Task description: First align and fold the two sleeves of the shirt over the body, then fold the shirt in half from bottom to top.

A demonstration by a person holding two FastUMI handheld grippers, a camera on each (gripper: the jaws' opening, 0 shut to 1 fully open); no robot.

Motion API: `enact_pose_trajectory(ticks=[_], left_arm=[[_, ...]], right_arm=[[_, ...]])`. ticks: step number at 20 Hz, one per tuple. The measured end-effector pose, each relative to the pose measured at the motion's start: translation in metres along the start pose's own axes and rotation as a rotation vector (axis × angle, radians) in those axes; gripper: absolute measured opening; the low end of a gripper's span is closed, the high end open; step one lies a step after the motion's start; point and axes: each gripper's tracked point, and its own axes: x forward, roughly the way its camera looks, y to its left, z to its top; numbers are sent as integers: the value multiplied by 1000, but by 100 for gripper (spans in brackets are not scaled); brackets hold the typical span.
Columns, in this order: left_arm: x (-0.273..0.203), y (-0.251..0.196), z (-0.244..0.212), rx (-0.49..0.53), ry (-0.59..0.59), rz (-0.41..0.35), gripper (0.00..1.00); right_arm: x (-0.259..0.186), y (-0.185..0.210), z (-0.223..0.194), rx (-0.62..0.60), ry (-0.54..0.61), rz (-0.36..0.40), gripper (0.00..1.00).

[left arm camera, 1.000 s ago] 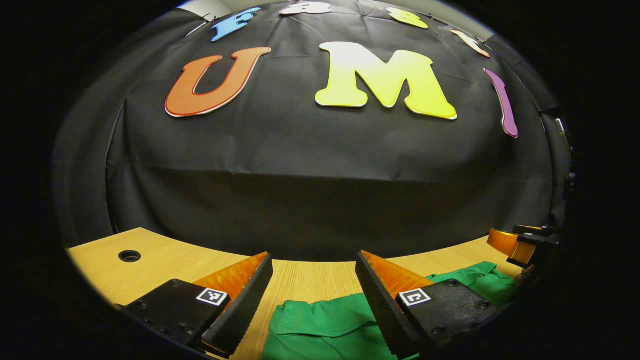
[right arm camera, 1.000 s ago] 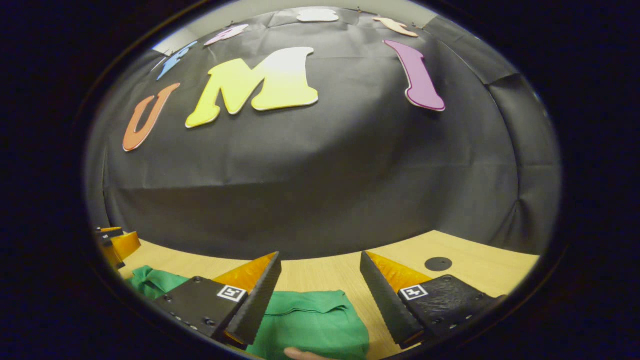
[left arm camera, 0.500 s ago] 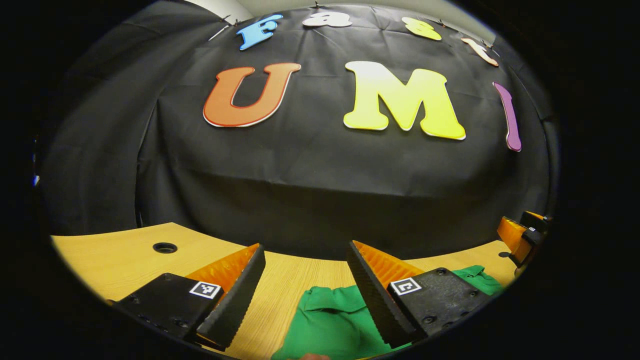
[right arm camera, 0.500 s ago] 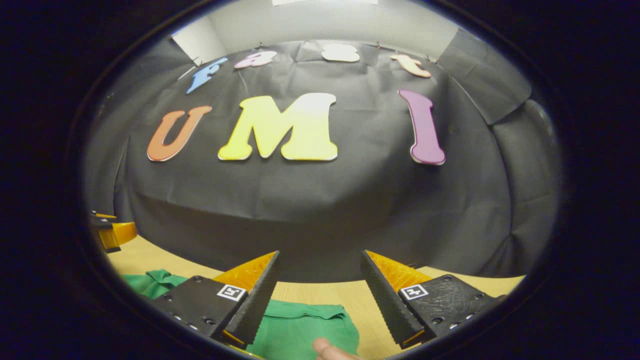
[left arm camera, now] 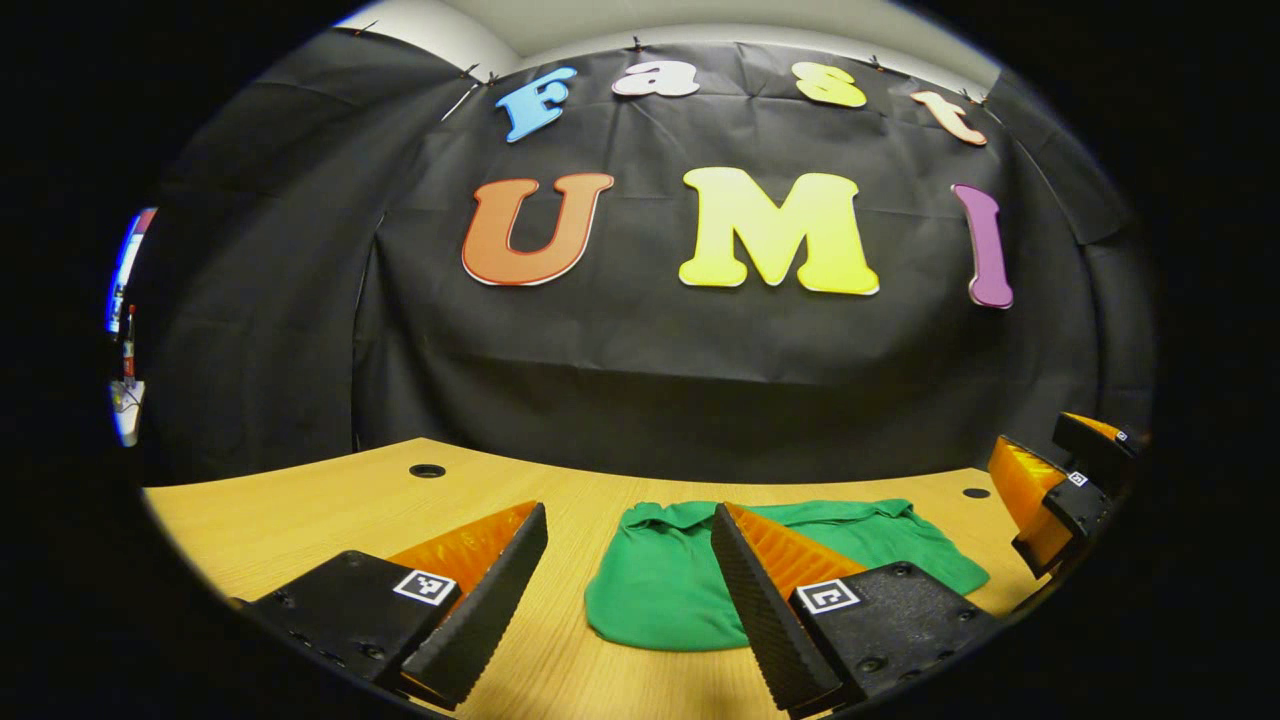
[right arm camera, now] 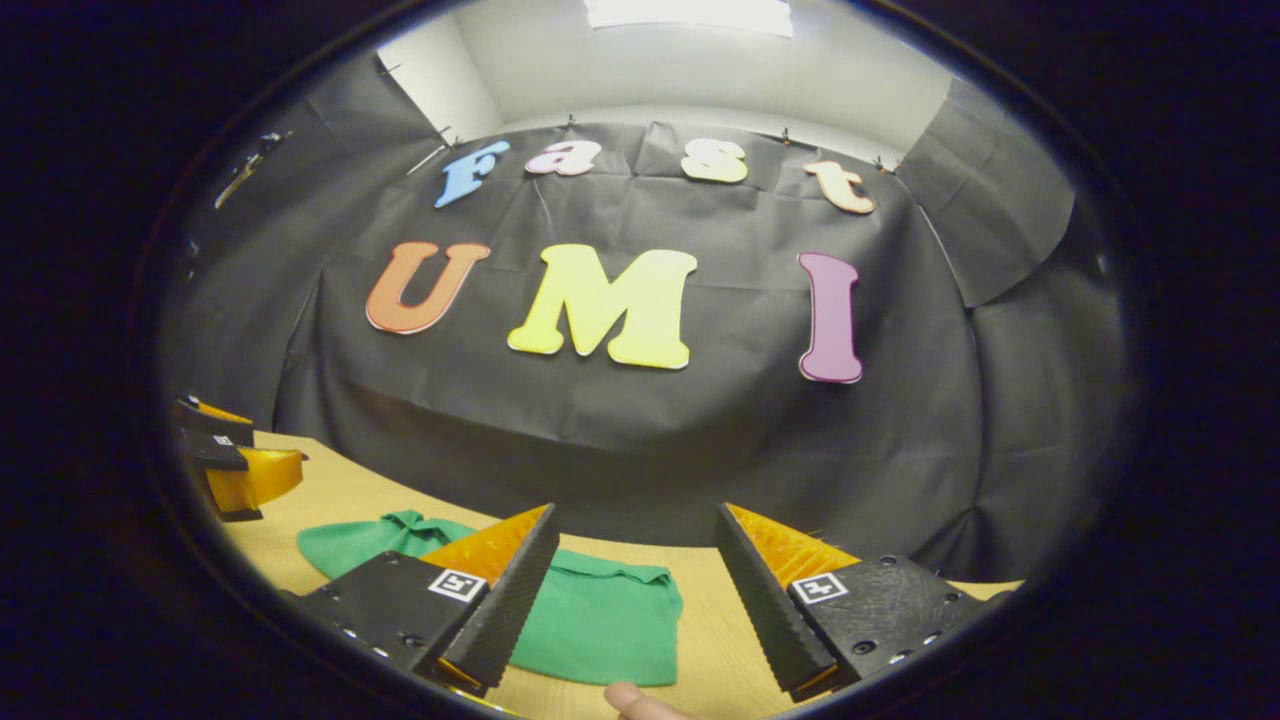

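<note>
shirt: green shirt (left arm camera: 670, 585) (right arm camera: 600, 620), lying flat on the table as a compact folded bundle, collar edge toward the booth wall, rounded fold edge toward the cameras
shirt position: in the left gripper view, ahead of the gripper and partly behind its right finger; in the right gripper view, ahead and to the left, partly behind the left finger
left gripper: left gripper (left arm camera: 630, 610) above the table, fingers spread wide apart with nothing between them, not touching the shirt; also seen at the left edge of the right gripper view (right arm camera: 235, 470)
right gripper: right gripper (right arm camera: 635, 610) above the table, fingers spread wide apart and empty, clear of the shirt; also seen at the right edge of the left gripper view (left arm camera: 1060, 490)
fingertip: a person's fingertip (right arm camera: 630, 700) at the bottom edge of the right gripper view, just beside the shirt's near edge
table: light wood table (left arm camera: 330, 510) (right arm camera: 720, 650) with two round holes (left arm camera: 427, 470) (left arm camera: 976, 492) near its far edge
wall: black cloth wall (left arm camera: 640, 390) behind the table
</note>
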Motion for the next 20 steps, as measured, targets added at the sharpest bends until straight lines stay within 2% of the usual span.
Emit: enact_pose_trajectory(ticks=[3,5,7,10,12,14,17,20], left_arm=[[-37,-12,16,9,15,-17,100],[-66,-21,27,0,45,-27,100],[-101,-29,40,-3,68,-46,100],[-156,-35,66,16,68,-49,100],[-194,-42,76,22,75,-79,100],[-228,-59,77,29,108,-141,100],[-263,-62,91,61,93,-150,100],[-280,-74,101,44,49,-184,100]], right_arm=[[-46,-3,27,-46,-9,30,95],[-85,-2,53,-44,-20,77,95],[-126,-16,81,-44,-36,76,96],[-187,-49,118,-51,-32,17,95],[-228,-60,136,-48,-26,13,95],[-261,-66,144,-35,7,43,95],[-301,-69,152,13,54,107,94],[-324,-91,155,59,65,76,95]])
